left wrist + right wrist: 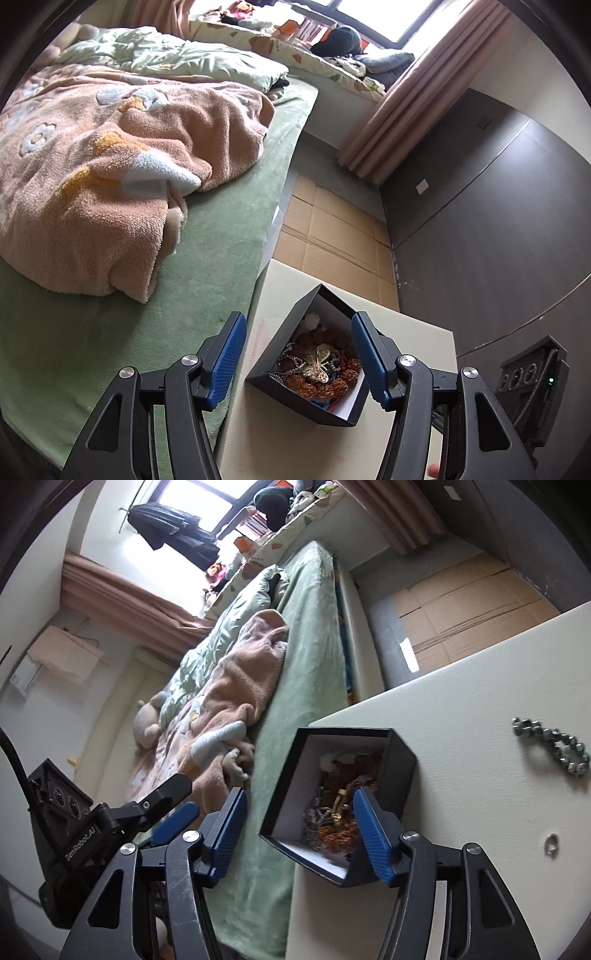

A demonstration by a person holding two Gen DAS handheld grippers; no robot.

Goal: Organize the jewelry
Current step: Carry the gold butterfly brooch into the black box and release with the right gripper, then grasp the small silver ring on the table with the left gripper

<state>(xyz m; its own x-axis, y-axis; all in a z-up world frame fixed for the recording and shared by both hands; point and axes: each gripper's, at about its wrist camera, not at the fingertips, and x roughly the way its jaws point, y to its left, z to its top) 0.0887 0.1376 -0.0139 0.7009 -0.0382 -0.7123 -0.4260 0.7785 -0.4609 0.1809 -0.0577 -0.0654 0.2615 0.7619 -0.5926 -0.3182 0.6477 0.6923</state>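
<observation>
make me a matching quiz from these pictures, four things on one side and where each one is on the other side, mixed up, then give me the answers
Things:
1. butterfly brooch
2. bead bracelet
3. ring
4. pink blanket

Places:
A. on the bed
B. alone on the table, near the right gripper's finger
C. inside the black box
D. on the table, further from the box than the ring

Pairs: 1-C, 2-D, 3-B, 4-A

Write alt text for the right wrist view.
An open right gripper hovers at a black box full of jewelry on a cream table. A silver bead bracelet and small ring lie to its right; a bed is behind.
</observation>
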